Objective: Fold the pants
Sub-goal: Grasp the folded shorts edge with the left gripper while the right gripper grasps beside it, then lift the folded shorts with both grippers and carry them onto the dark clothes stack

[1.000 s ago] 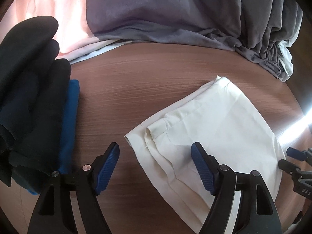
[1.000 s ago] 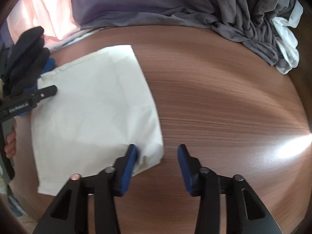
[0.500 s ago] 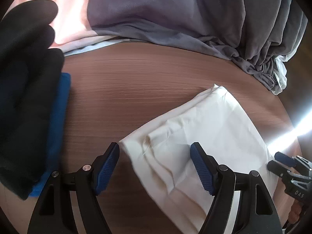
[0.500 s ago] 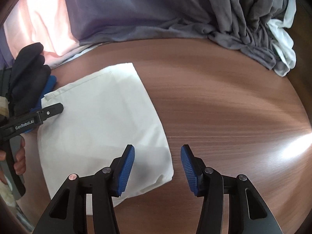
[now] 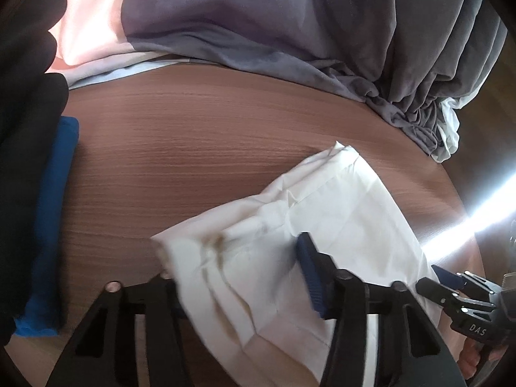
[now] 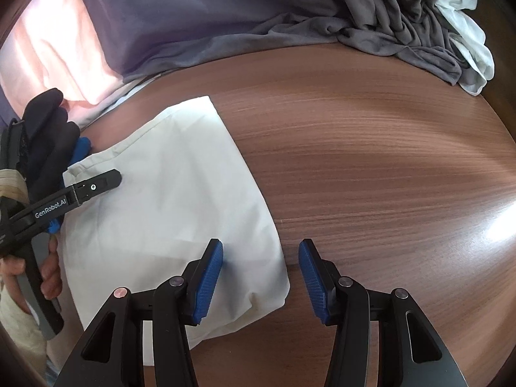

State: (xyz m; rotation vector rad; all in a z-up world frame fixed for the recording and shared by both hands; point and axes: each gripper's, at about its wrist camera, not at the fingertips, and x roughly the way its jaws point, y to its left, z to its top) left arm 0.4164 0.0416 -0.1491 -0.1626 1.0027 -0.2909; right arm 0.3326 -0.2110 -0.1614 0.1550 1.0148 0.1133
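Pants [image 6: 167, 200] | white, smooth, folded rectangle | wood-grain table [image 6: 371, 167]

**Wood table, clothes heaped along far edge, strong side light**

Brown wood-grain tabletop [image 6: 371, 167], horizontal grain, fills the middle of both views. Crumpled grey-purple fabric pile [image 5: 290, 22] runs along its far edge, bunched into tight folds at the right. White cloth [image 6: 467, 45] pokes out under that bunched end. Pale pink fabric [image 5: 93, 25] lies at the far left, brightly lit. Black garments [image 5: 22, 161] stacked at the left edge, folded blue cloth [image 5: 51, 225] just beside them. Hard white glare [image 5: 483, 225] streaks the table's right side.
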